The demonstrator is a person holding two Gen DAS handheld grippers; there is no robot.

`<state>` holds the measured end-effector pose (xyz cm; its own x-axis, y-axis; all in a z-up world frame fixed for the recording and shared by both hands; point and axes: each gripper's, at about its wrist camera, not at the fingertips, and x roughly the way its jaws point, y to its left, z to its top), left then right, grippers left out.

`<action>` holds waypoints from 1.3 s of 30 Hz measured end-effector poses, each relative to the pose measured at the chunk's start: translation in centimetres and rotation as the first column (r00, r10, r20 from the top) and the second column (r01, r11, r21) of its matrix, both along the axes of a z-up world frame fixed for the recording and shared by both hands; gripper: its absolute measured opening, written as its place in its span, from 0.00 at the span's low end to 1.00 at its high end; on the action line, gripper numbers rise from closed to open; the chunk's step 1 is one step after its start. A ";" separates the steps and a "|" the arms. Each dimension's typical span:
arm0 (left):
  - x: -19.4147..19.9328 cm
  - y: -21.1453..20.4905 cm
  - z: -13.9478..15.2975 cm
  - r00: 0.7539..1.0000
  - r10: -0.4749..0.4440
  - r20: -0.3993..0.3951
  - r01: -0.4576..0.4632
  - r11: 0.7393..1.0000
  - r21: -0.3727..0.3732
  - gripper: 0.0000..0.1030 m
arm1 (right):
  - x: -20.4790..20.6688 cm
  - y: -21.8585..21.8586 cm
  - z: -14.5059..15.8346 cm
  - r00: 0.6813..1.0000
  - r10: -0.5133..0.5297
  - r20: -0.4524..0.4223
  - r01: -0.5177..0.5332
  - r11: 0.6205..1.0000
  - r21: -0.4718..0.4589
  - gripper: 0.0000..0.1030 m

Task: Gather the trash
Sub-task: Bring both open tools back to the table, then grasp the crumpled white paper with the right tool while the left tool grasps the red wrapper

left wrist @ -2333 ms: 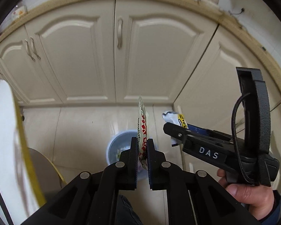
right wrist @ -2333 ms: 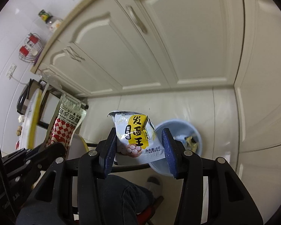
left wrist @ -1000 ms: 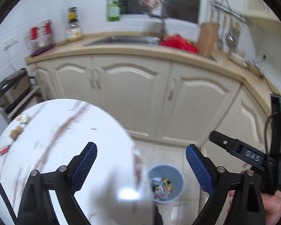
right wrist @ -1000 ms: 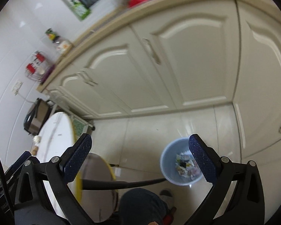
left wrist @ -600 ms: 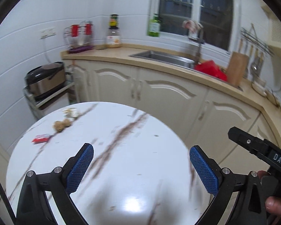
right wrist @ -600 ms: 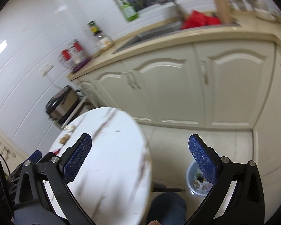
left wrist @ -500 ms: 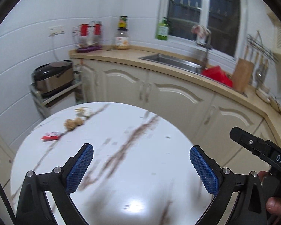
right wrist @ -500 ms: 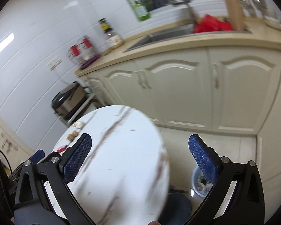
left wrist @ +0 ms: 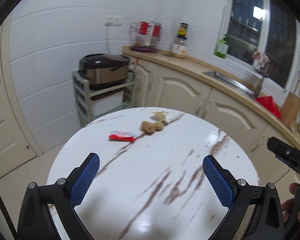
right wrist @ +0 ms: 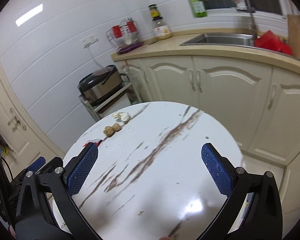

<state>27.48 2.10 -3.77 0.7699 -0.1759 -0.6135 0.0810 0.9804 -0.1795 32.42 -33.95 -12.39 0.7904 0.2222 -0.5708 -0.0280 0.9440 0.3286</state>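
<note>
Round table (left wrist: 150, 180) holds red wrapper (left wrist: 122, 136), well ahead of both grippers' spread, empty fingers (left wrist: 84, 180).

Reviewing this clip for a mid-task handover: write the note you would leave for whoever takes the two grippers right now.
Left gripper: open, empty, above the near part of the round table.
Right gripper: open, empty, also over the table.
Left to collect, all at the table's far side: red wrapper, two brown crumpled lumps, pale crumpled scrap just beyond them.
Done: nothing in hand; the two packets held a moment ago are gone, apparently dropped in the blue bin on the floor, now out of view.
Next: probably the red wrapper, the nearest piece.
</note>
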 end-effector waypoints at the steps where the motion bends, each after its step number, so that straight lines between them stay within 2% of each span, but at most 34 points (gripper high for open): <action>1: 0.2 0.5 -0.3 1.000 0.013 -0.010 -0.013 1.000 -0.001 0.99 | 0.4 0.7 -0.1 1.000 0.012 -0.003 -0.012 1.000 -0.005 1.00; 10: 7.1 2.3 -2.2 0.992 0.080 -0.101 -0.077 0.996 0.033 0.99 | 5.8 6.1 -2.0 0.992 0.109 -0.058 -0.112 0.992 -0.051 1.00; 21: 19.8 0.1 -5.8 0.976 0.108 -0.189 -0.091 0.991 0.095 0.99 | 15.3 9.3 -6.7 0.975 0.139 -0.174 -0.157 0.983 -0.098 1.00; 27: 25.4 -1.8 -8.1 0.970 0.098 -0.222 -0.071 0.990 0.125 0.99 | 20.3 10.4 -9.4 0.960 0.157 -0.232 -0.188 0.975 -0.117 1.00; 33: 28.9 -2.6 -10.7 0.963 0.087 -0.256 -0.053 0.989 0.136 0.96 | 24.3 11.5 -10.5 0.948 0.200 -0.249 -0.240 0.960 -0.145 1.00; 36: 30.0 -3.0 -11.4 0.961 0.075 -0.267 -0.038 0.990 0.139 0.88 | 26.2 12.5 -11.0 0.941 0.226 -0.253 -0.269 0.951 -0.150 1.00; 37: 30.2 -3.1 -11.5 0.962 0.069 -0.266 -0.032 0.989 0.141 0.88 | 26.8 12.9 -11.2 0.938 0.231 -0.259 -0.277 0.948 -0.157 0.99; 39: 30.7 -3.4 -11.7 0.961 0.058 -0.269 -0.017 0.988 0.154 0.88 | 28.0 13.7 -12.0 0.932 0.232 -0.278 -0.288 0.940 -0.182 0.89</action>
